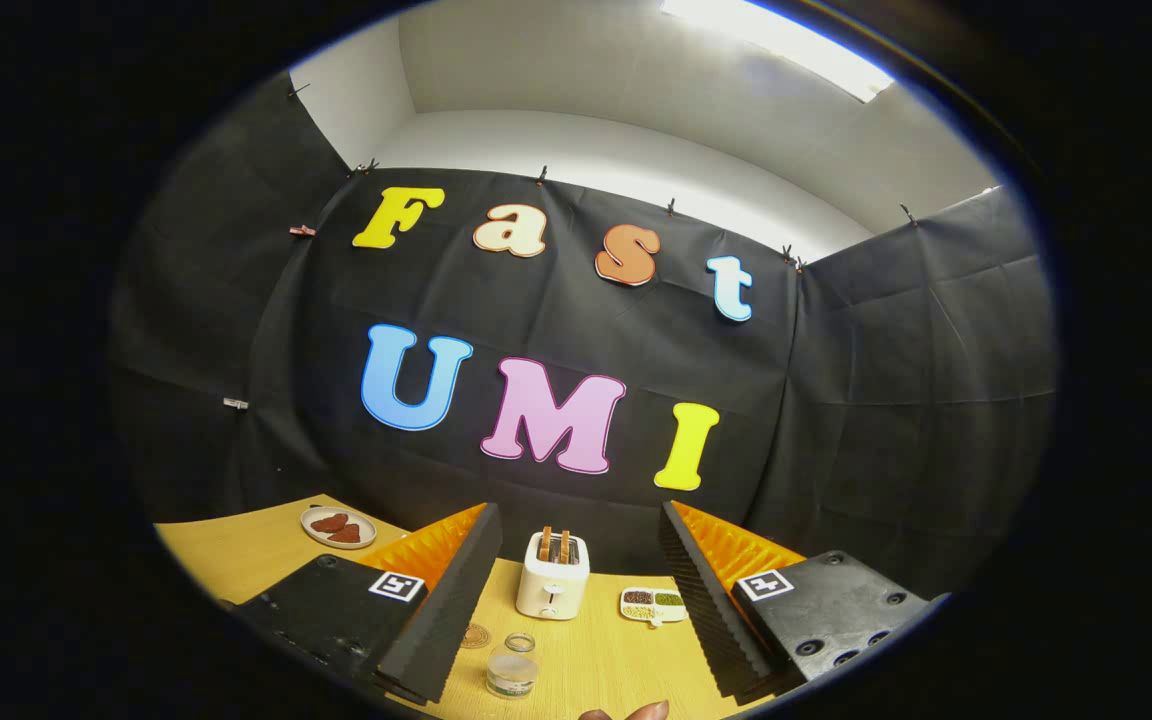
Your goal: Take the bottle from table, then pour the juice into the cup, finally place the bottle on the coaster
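Gripper (pixel 576 610) raised above the pale wooden desk (pixel 626 660), jaws spread wide, nothing between them.

Between the jaws, on the desk: a small clear glass cup (pixel 513 667), upright, mouth up, at the near left. Just left of it and slightly farther, a round woven coaster (pixel 475 635), lying flat, partly behind the left finger. Beyond both, a cream two-slot toaster (pixel 553 576) with toast standing in it; to its right, a white divided dish of grains (pixel 653 604). Far left, a small round plate of dark reddish pieces (pixel 338 526).

At the nearest edge a pinkish rounded shape, possibly a fingertip or cap; cannot tell. Bottle not identified, so its axis and pointing are undetermined.

Judgement: the take-the-bottle step is not yet begun. To do it well: tilt down to find the bottle, keep the jaws wide, approach level with its body, close squarely across the upright long axis below the shoulder, keeping the mouth up.
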The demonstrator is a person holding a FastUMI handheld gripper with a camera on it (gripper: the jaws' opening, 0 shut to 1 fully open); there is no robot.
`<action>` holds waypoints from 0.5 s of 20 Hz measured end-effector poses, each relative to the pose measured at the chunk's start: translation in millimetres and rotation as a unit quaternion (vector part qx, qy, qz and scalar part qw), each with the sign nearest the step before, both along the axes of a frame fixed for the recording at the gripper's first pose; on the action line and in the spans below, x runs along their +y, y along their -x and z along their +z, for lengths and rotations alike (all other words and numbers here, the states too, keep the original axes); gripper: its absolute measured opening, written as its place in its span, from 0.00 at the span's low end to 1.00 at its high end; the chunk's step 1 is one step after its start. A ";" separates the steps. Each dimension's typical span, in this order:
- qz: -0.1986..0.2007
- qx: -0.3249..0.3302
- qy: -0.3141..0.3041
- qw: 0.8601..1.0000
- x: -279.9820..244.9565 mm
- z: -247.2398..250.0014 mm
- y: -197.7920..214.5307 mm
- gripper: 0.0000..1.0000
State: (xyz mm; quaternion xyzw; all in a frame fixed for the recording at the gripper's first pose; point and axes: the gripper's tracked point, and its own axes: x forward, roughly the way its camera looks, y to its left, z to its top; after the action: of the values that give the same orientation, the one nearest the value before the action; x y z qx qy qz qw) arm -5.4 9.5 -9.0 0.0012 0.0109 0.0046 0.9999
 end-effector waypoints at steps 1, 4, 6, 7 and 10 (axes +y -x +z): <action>0.000 0.000 -0.002 1.000 0.5 -0.5 0.3 0.97; -0.001 -0.002 -0.004 1.000 -0.7 -0.6 1.4 0.97; 0.001 -0.001 -0.003 1.000 -1.4 -3.6 2.4 0.97; 0.002 -0.001 -0.004 1.000 -0.7 -4.6 1.9 0.97; 0.008 -0.001 -0.007 1.000 -0.3 -12.1 0.4 0.97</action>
State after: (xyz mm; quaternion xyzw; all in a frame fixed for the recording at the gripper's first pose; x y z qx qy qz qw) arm -5.8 9.2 -21.1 0.0078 0.0097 0.0127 0.9998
